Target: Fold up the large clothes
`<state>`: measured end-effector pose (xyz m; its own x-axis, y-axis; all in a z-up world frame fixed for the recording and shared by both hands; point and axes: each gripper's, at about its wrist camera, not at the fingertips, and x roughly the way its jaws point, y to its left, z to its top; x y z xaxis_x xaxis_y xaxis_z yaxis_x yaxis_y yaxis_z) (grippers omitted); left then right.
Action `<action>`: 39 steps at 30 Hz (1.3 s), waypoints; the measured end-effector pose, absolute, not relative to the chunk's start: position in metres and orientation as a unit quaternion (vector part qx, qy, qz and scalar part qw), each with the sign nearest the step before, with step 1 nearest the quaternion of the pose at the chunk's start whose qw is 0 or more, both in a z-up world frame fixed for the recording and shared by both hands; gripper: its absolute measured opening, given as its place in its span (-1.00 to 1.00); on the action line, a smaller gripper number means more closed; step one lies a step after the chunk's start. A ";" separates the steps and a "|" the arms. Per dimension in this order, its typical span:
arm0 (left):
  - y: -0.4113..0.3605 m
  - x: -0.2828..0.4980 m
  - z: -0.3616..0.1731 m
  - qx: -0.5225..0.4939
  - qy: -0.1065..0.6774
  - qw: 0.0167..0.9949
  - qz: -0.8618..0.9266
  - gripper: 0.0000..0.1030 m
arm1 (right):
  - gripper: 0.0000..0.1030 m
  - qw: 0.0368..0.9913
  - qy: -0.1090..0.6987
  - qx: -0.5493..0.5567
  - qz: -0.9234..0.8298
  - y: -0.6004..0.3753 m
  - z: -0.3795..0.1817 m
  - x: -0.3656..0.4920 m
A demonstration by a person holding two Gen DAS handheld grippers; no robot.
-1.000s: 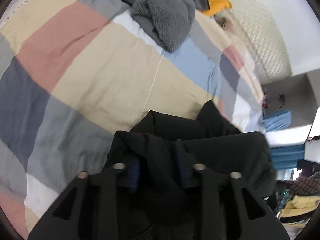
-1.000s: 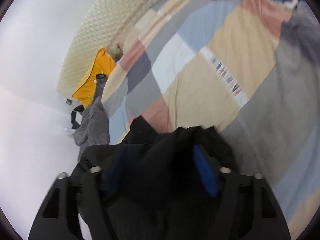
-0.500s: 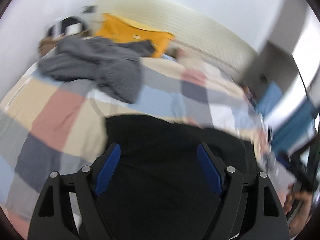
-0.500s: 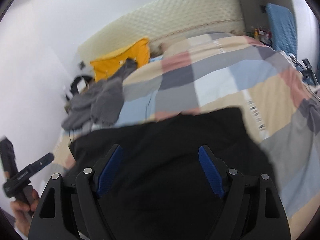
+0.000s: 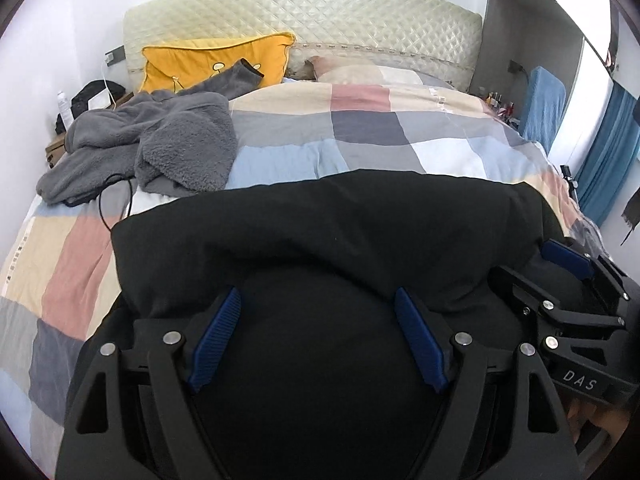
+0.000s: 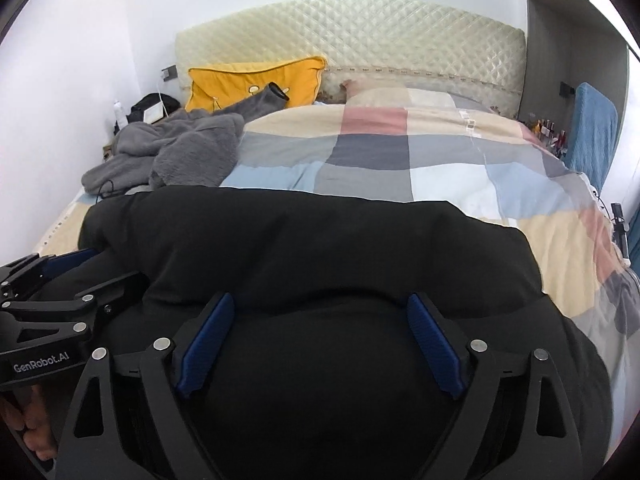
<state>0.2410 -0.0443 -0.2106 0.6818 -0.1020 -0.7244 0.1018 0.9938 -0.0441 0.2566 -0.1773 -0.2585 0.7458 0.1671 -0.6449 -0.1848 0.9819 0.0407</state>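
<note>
Black garment (image 5: 320, 224) lies spread across the near end of the bed's patchwork duvet (image 5: 360, 132). Left gripper (image 5: 318, 336) and right gripper (image 6: 320, 340) hover over it, fingers spread wide after just opening, pads gripping nothing. Grey fleece (image 5: 160, 140) lies apart.

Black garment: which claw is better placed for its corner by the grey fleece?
Left. Both claws have just been opening, empty; left claw hangs over the black garment nearer the grey fleece, right claw opposite.

Grey fleece (image 5: 160, 144), yellow pillow (image 5: 216, 60) on patchwork quilt (image 5: 360, 128); quilted headboard (image 5: 304, 12).
</note>
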 end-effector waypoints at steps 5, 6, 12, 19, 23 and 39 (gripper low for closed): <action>-0.048 0.258 -0.221 0.008 0.393 0.919 -0.040 0.59 | 0.73 0.930 0.351 -0.033 0.101 -0.175 -0.260 0.265; -0.050 0.259 -0.222 0.012 0.395 0.918 -0.039 0.59 | 0.73 0.930 0.351 -0.035 0.105 -0.176 -0.260 0.264; -0.047 0.255 -0.226 0.012 0.392 0.918 -0.056 0.59 | 0.74 0.928 0.343 -0.047 0.135 -0.181 -0.263 0.259; -0.043 0.270 -0.230 -0.016 0.411 0.910 -0.061 0.62 | 0.83 0.924 0.355 -0.035 0.141 -0.181 -0.268 0.274; -0.040 0.283 -0.234 -0.027 0.415 0.907 -0.062 0.64 | 0.86 0.922 0.359 -0.025 0.143 -0.182 -0.270 0.289; -0.003 0.292 -0.245 -0.051 0.426 0.902 -0.044 0.67 | 0.86 0.921 0.372 0.001 0.119 -0.225 -0.274 0.305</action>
